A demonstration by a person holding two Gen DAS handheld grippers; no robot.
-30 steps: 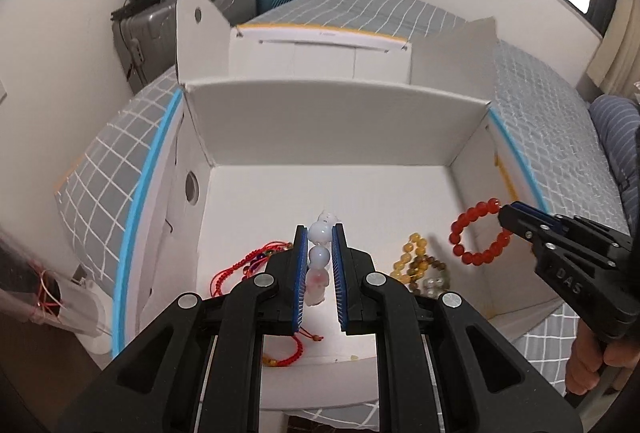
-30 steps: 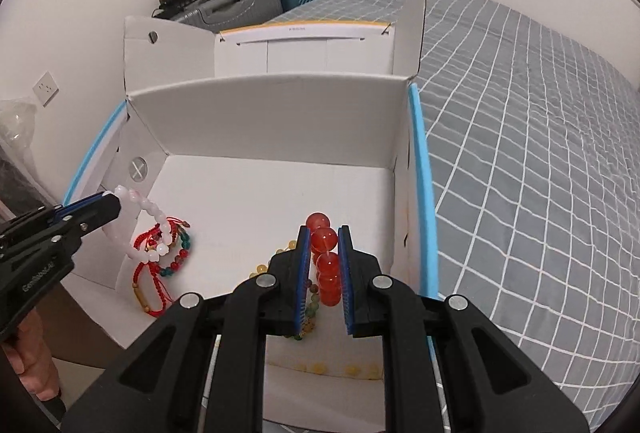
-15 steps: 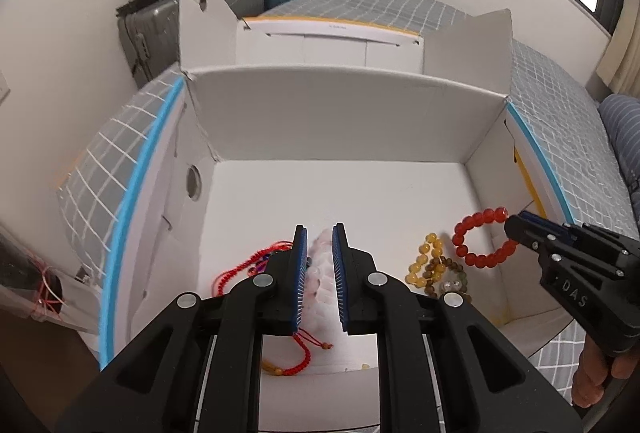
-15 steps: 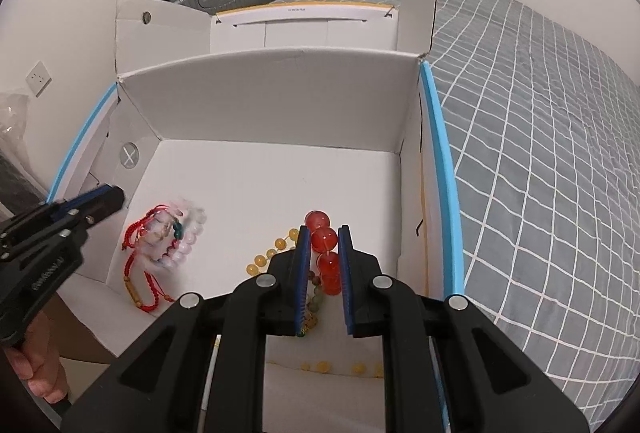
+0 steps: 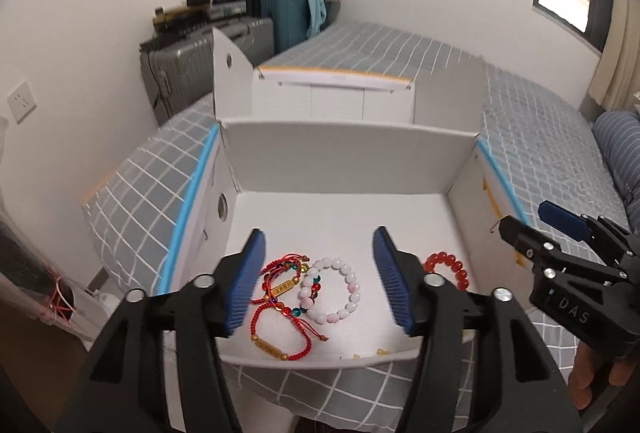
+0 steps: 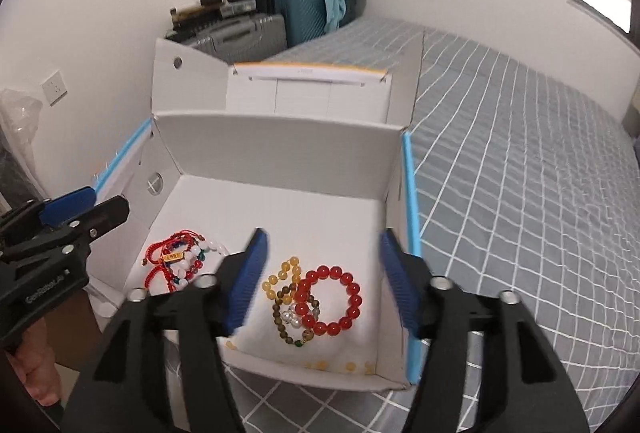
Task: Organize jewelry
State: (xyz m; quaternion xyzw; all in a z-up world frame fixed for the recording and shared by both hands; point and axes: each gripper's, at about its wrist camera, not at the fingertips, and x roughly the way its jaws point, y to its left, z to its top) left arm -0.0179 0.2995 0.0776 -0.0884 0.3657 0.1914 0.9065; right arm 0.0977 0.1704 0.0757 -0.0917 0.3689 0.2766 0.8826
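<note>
An open white cardboard box (image 5: 348, 149) (image 6: 280, 149) sits on a grey checked bed. On its floor at left lie red cord bracelets (image 5: 280, 313) (image 6: 168, 257) and a white-pink bead bracelet (image 5: 332, 289) (image 6: 188, 265). At right lie a red bead bracelet (image 6: 332, 299) (image 5: 448, 265) and amber and brown bead bracelets (image 6: 286, 293). My left gripper (image 5: 320, 277) is open and empty above the white bracelet. My right gripper (image 6: 324, 277) is open and empty above the red bracelet. Each gripper also shows in the other view: the right one (image 5: 532, 229) and the left one (image 6: 92, 209).
The box's lid flaps (image 5: 332, 93) stand open behind it. Suitcases (image 5: 192, 57) and clutter are stacked against the far wall. The bed (image 6: 520, 153) stretches to the right. A plastic bag (image 5: 24, 265) lies off the bed at left. A few loose amber beads (image 6: 348, 365) lie at the box's front edge.
Both grippers opened and let go: the white bracelet dropped onto the box floor at left, the red bracelet at right. Both grippers pulled back and up from the box.
</note>
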